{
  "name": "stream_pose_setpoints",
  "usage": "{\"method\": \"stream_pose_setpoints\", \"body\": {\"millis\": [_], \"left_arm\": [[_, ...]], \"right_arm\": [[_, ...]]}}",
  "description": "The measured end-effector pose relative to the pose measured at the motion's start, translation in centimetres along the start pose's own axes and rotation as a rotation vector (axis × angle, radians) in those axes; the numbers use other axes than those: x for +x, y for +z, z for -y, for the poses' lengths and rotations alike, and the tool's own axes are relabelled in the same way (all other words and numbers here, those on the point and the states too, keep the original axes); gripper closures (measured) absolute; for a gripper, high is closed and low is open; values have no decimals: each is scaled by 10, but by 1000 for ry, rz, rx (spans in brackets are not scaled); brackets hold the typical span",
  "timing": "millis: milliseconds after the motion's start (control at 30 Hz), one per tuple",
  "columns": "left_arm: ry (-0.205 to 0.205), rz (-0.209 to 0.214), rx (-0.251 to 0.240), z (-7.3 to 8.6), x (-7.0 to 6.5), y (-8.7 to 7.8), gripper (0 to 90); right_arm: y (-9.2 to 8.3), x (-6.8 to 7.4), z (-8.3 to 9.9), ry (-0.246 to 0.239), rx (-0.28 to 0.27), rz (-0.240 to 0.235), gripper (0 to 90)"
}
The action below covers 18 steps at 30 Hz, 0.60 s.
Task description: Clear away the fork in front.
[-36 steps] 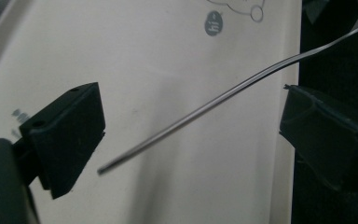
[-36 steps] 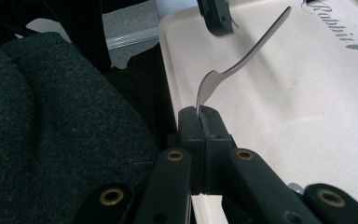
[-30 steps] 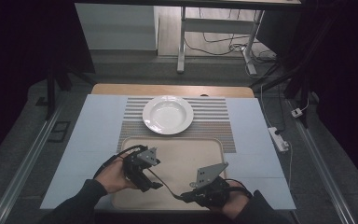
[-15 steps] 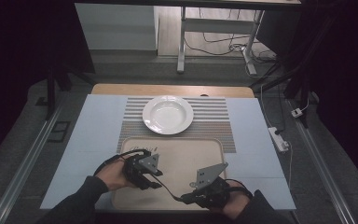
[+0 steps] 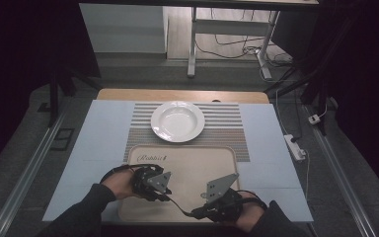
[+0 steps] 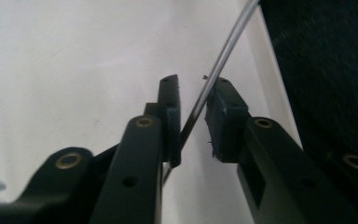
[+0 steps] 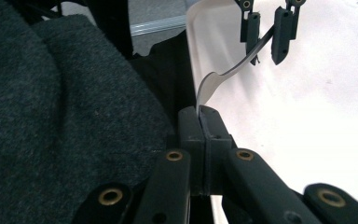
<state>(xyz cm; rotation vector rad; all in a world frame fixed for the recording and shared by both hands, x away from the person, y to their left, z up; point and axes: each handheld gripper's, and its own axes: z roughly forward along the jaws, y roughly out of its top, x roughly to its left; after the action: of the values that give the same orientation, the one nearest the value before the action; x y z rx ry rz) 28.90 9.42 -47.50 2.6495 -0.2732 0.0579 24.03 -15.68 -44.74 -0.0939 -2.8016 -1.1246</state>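
On the near half of the table, the person holds both grippers low over a beige tray (image 5: 192,160) printed with script lettering. The right gripper (image 7: 200,112) is clenched on the broad end of a thin metal utensil (image 7: 223,74), probably a spoon or fork handle; its jaws meet with the flat metal pinched between them. From there the utensil curves up and away as a slim shaft toward the left gripper (image 7: 262,35), seen farther off in the right gripper view with the shaft passing between its two jaws.

In the left gripper view, the shaft (image 6: 214,79) runs diagonally through the gap of the left gripper (image 6: 193,93). Its jaws have just been closing around the shaft and now stand narrow; the shaft lies against the left pad, while a small gap remains at the right one, so the grip does not look complete.

In the high view, the left gripper (image 5: 150,182) sits at the near left of the tray and the right gripper (image 5: 217,200) at the near right, well apart. A white deep plate (image 5: 177,121) stands farther off on a striped placemat (image 5: 227,131), beyond the tray. A dark sleeve (image 7: 51,116) lies to the left in the right gripper view.
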Motion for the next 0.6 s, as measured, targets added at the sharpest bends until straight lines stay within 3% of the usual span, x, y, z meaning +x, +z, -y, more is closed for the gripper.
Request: {"method": "stream_pose_setpoints", "body": {"millis": [233, 300, 367, 433, 500, 533, 567, 600], "left_arm": [[155, 33, 47, -1, -9, 0, 837], [167, 50, 51, -2, -10, 0, 860], [140, 65, 38, -2, -10, 1, 865], [88, 74, 17, -1, -8, -1, 865], [69, 73, 17, -1, -8, -2, 865], [23, 71, 12, -1, -7, -4, 865], [23, 71, 12, -1, -7, -4, 865], [-18, 67, 8, 1, -7, -6, 865]], "right_arm": [[3, -2, 2, -5, 2, -10, 851], [1, -4, 4, 16, -17, 8, 815], [-2, -8, 6, 58, -38, 19, 769], [-3, -11, 6, 78, -41, 33, 719], [-4, -12, 7, 81, -53, 57, 655], [-5, -13, 8, 83, -57, 71, 620], [-6, -13, 8, 85, -58, 89, 591], [-7, -14, 9, 88, -61, 105, 559]]}}
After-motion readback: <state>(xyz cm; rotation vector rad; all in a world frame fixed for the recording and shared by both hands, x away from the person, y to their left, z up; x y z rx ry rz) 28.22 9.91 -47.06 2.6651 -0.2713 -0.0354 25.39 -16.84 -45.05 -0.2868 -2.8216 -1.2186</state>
